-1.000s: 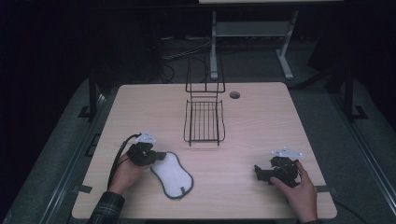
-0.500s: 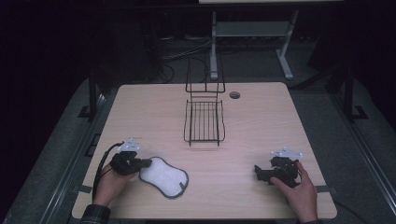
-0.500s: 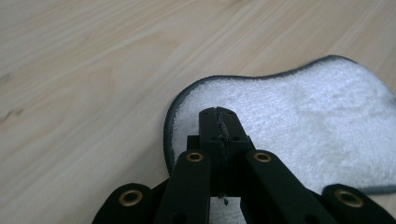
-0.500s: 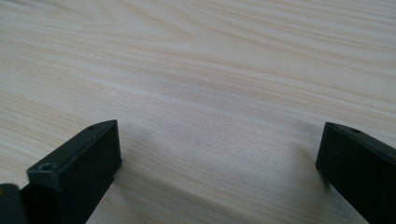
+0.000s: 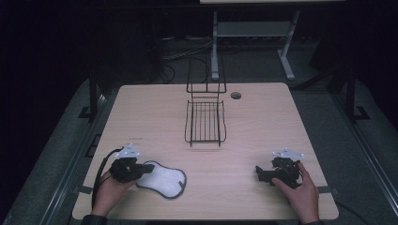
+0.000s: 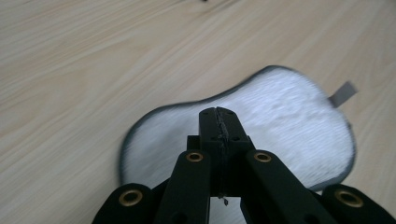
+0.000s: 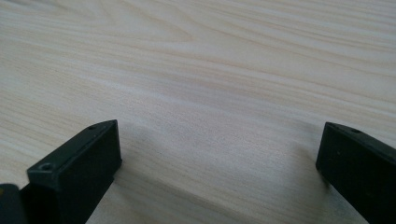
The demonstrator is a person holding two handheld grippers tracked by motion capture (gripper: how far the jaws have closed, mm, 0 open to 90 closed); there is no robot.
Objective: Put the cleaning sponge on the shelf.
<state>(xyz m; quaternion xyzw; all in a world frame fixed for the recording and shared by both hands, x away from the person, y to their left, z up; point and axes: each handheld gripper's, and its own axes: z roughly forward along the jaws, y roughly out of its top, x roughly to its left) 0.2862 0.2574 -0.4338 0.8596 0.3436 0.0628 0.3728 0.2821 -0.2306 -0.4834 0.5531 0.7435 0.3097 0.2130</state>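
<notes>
A white, peanut-shaped cloth pad (image 5: 162,179) with a dark rim lies flat on the wooden table (image 5: 263,136) near the front left. My left gripper (image 5: 149,168) is over its left end, jaws pressed together. In the left gripper view the shut tips (image 6: 218,114) sit on the pad (image 6: 289,121), which spreads out on both sides of them and has a small grey tab (image 6: 343,93) at its far end. My right gripper (image 5: 259,172) rests at the front right, pointing left. Its two fingers (image 7: 74,163) stand wide apart over bare wood.
A black wire rack (image 5: 205,123) with an upright back stands mid-table, beyond both grippers. A round cable hole (image 5: 235,95) lies near the far edge. A black cable (image 5: 99,171) loops from the left gripper by the table's left edge.
My left gripper has drawn back to the left and toward the front edge. The pad slid along with it and turned to lie more crosswise. The right gripper has stayed put.
</notes>
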